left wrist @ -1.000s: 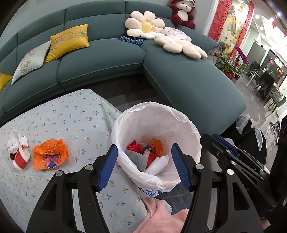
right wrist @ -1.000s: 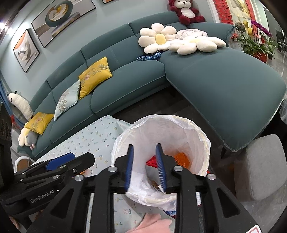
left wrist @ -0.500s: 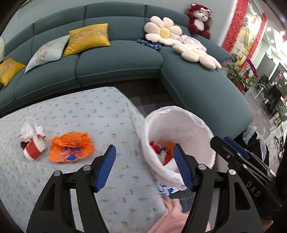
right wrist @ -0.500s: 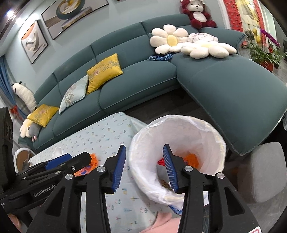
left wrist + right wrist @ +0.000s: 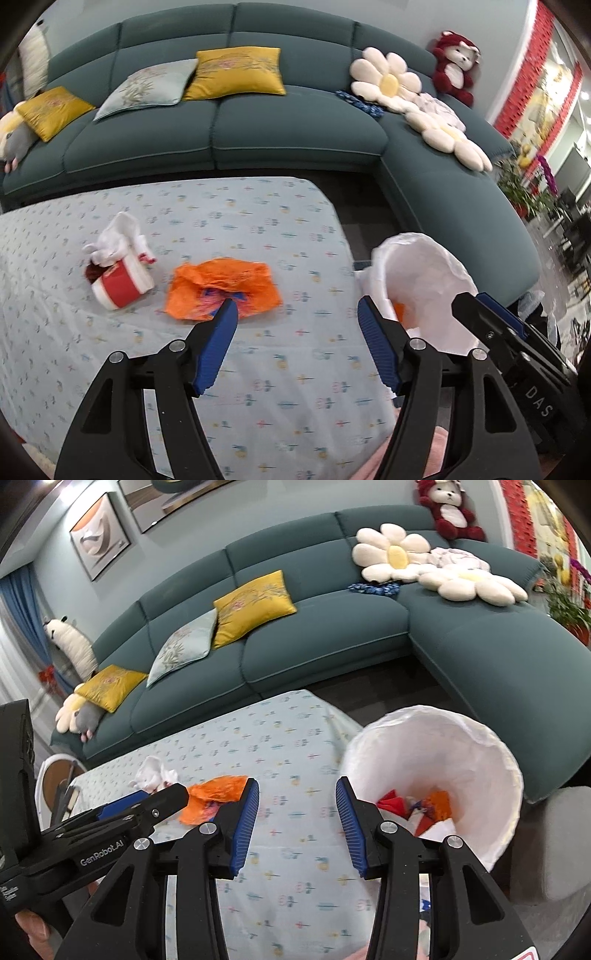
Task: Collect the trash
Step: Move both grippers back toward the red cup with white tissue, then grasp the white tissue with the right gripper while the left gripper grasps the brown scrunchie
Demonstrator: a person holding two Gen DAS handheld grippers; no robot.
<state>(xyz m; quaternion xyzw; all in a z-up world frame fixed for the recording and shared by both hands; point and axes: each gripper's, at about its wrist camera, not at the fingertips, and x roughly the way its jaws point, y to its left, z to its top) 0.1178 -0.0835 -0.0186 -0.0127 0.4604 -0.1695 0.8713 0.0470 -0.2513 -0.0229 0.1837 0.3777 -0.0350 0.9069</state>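
I see the crumpled orange wrapper (image 5: 221,293) lying flat on the patterned tablecloth (image 5: 258,369), left of the white-lined bin (image 5: 424,280), with the red paper cup (image 5: 120,282) just beyond it, farther from the bin. The bin stands off the cloth's right edge, scraps inside. My left gripper (image 5: 295,343) and right gripper (image 5: 295,819) hover spread wide and empty over bare cloth between wrapper and bin

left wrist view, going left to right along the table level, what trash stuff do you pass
red paper cup lying on its side with crumpled white tissue at it → crumpled orange plastic bag → white-lined trash bin past the table's right edge
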